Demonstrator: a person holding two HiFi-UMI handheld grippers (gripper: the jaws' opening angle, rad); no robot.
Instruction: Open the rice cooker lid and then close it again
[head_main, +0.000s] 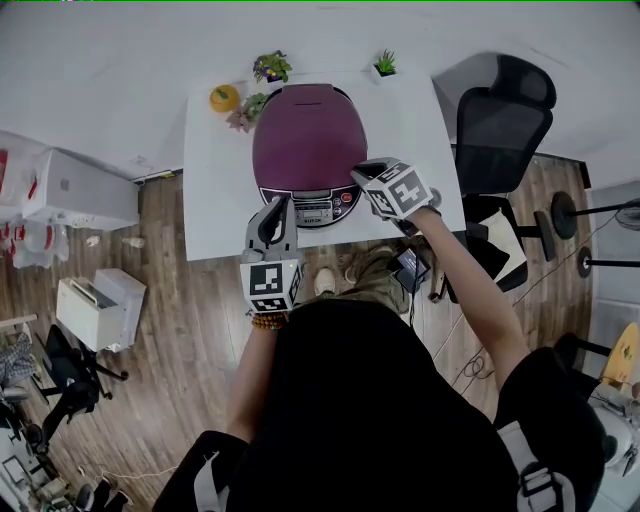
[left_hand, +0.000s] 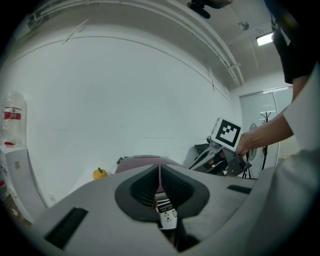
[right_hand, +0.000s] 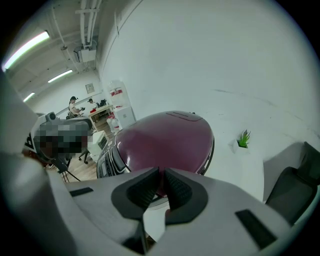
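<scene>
The rice cooker (head_main: 308, 140) has a dark purple domed lid, which is down, and it stands on the white table (head_main: 215, 200). Its control panel (head_main: 318, 208) faces me. My left gripper (head_main: 283, 200) hovers near the table's front edge and points at the cooker's front left. In the left gripper view its jaws (left_hand: 159, 167) are shut with nothing in them, and the panel (left_hand: 166, 210) shows below. My right gripper (head_main: 358, 170) is at the cooker's front right side, angled down. Its jaws (right_hand: 161, 171) are nearly together and empty, with the lid (right_hand: 167, 140) just beyond.
A small orange fruit (head_main: 224, 97) and two little potted plants (head_main: 271, 66) (head_main: 385, 64) stand at the table's far edge. A black office chair (head_main: 505, 110) is on the right. White boxes (head_main: 70, 185) sit on the wooden floor to the left.
</scene>
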